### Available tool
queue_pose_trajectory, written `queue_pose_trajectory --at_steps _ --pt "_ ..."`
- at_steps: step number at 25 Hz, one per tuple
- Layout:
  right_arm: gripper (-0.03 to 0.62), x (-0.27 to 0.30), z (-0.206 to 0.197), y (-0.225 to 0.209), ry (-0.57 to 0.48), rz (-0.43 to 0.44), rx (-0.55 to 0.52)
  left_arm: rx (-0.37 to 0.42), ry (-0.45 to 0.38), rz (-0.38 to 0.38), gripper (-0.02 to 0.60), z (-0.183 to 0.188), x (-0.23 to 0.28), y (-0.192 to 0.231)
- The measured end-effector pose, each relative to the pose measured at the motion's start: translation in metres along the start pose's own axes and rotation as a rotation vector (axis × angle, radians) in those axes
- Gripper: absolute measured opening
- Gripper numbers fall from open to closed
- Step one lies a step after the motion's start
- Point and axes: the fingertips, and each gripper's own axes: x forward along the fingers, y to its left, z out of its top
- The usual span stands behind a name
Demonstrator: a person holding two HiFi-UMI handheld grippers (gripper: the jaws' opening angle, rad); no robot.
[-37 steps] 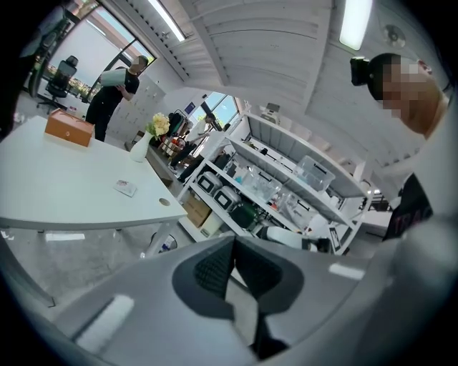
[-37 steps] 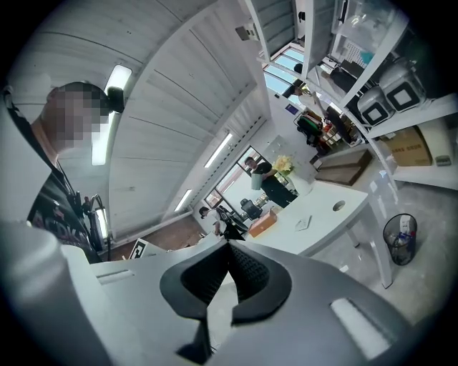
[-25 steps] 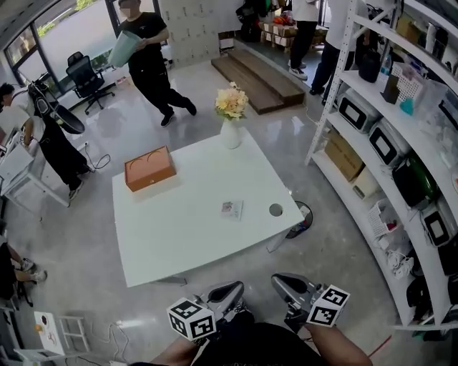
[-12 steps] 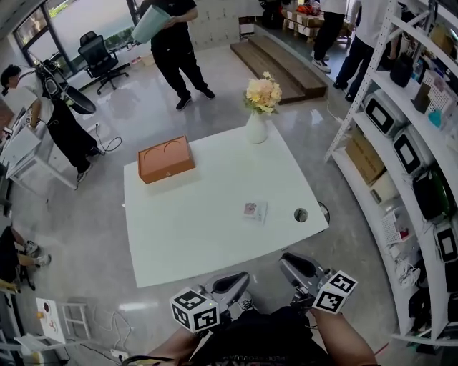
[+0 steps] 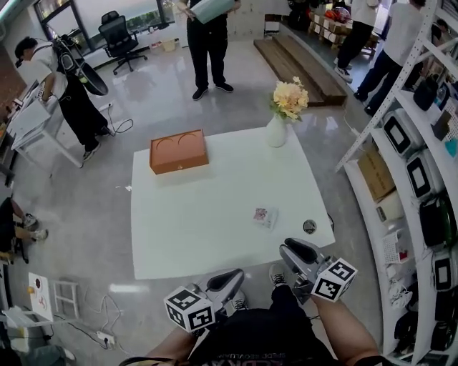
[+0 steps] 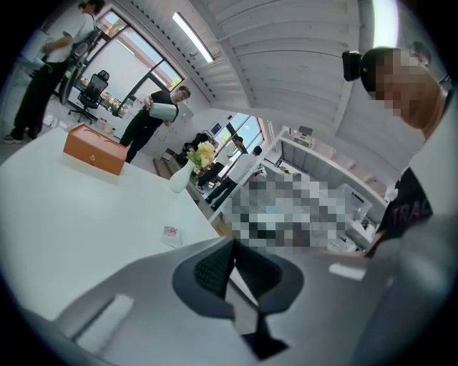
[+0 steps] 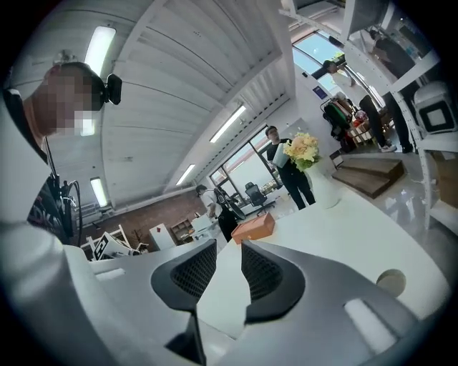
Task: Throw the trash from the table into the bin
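Observation:
A small printed wrapper lies flat on the white table, near its front right; the left gripper view shows this wrapper ahead and to the left. Both grippers hover just off the table's near edge, short of the wrapper. My left gripper is shut, tips together, with nothing in it. My right gripper is opening; a narrow gap shows between its pads and nothing is between them.
An orange box sits at the table's far left and a white vase of flowers at the far right. A round cable hole is near the right edge. Beyond the table a person holds a pale green container. Shelving lines the right.
Both grippers have moved toward the table, which now lies closer in view. The person with the green container has walked round to stand behind the far side.

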Motion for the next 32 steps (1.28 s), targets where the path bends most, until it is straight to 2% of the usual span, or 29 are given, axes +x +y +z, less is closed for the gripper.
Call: queue_pose_trajectory --at_steps 2,8,14,18,25,32 --pt "0.110 0.011 0.001 -0.015 0.041 0.008 -0.061 -0.015 -0.033 0.039 0.006 0.007 0.004 0.006" --pt "0.173 0.047 -0.005 -0.065 0.229 0.023 -0.295 -0.046 -0.117 0.161 0.006 0.024 0.008 0.018" --pt "0.225 0.080 -0.012 -0.098 0.352 0.077 -0.411 -0.099 -0.178 0.272 0.006 0.028 0.010 0.025" --pt "0.245 0.101 -0.030 -0.112 0.441 0.133 -0.498 -0.144 -0.204 0.345 0.006 0.023 0.013 0.031" --pt "0.302 0.123 -0.071 -0.137 0.609 0.166 -0.646 -0.150 -0.212 0.404 0.007 0.019 0.018 0.036" --pt "0.349 0.134 -0.111 -0.161 0.756 0.161 -0.723 -0.185 -0.209 0.421 0.006 0.007 0.021 0.034"
